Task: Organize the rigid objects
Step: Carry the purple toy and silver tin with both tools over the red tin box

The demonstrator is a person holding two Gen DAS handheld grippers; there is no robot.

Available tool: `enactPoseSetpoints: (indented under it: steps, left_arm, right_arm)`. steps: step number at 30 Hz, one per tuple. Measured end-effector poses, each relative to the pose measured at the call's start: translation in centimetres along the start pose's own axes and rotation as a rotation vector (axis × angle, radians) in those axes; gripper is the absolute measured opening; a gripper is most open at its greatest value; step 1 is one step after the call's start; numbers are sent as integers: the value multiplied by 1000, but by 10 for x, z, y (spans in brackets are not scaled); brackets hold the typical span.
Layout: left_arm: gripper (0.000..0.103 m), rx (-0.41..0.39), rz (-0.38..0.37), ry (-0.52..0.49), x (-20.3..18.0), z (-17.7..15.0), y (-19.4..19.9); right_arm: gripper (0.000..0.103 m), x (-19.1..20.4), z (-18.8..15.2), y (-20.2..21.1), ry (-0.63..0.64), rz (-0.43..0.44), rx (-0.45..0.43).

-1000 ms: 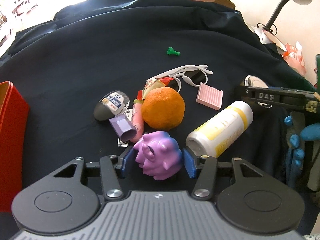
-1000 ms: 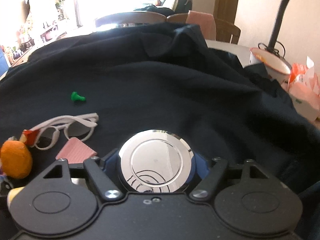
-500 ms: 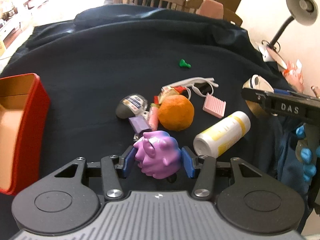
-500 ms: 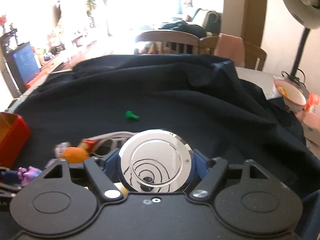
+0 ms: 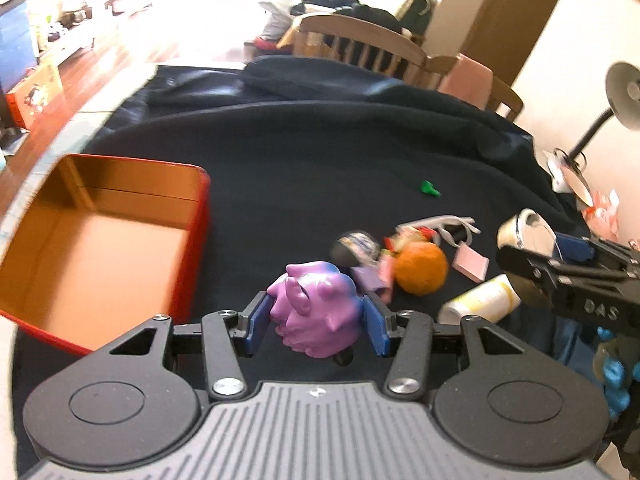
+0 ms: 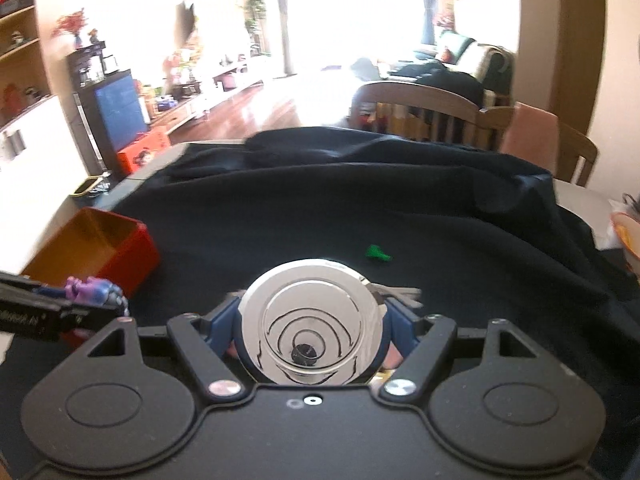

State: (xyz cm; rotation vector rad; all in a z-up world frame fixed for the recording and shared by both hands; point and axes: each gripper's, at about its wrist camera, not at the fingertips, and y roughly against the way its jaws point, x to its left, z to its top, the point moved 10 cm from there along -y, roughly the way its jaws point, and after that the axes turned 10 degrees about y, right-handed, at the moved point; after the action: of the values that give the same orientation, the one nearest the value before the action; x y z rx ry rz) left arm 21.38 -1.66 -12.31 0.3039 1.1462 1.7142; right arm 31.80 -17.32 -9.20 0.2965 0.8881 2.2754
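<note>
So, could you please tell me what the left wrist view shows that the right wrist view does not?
Only the left wrist view shows the orange, the yellow bottle, the pink block and the box's bare floor. Only the right wrist view shows the mirrored face of the silver disc clamped in the right tool. Both show the red box, the green piece and the purple toy in the left tool.

Looking like someone's home, open dining/living area. Wooden dining chairs sitting behind table under dark cloth, sofa and TV bench showing beyond, sunlight pouring across wood floor, desk lamp standing alongside.
</note>
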Motion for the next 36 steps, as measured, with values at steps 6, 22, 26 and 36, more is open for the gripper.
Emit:
enactPoseSetpoints:
  steps: [6, 22, 26, 36]
  left_arm:
    - [50, -30, 11, 36, 43, 18, 13]
    - [50, -46, 46, 46, 157, 75, 5]
    - [50, -28, 28, 33, 171, 86, -7]
    - [50, 14, 49, 0, 192, 108, -46]
  right_arm:
    - [76, 53, 17, 2, 50, 61, 5]
    - [76, 190, 66, -50, 222, 142, 10]
    - [75, 217, 72, -70, 280, 150, 17]
    - [75, 257, 71, -125, 369, 172, 91]
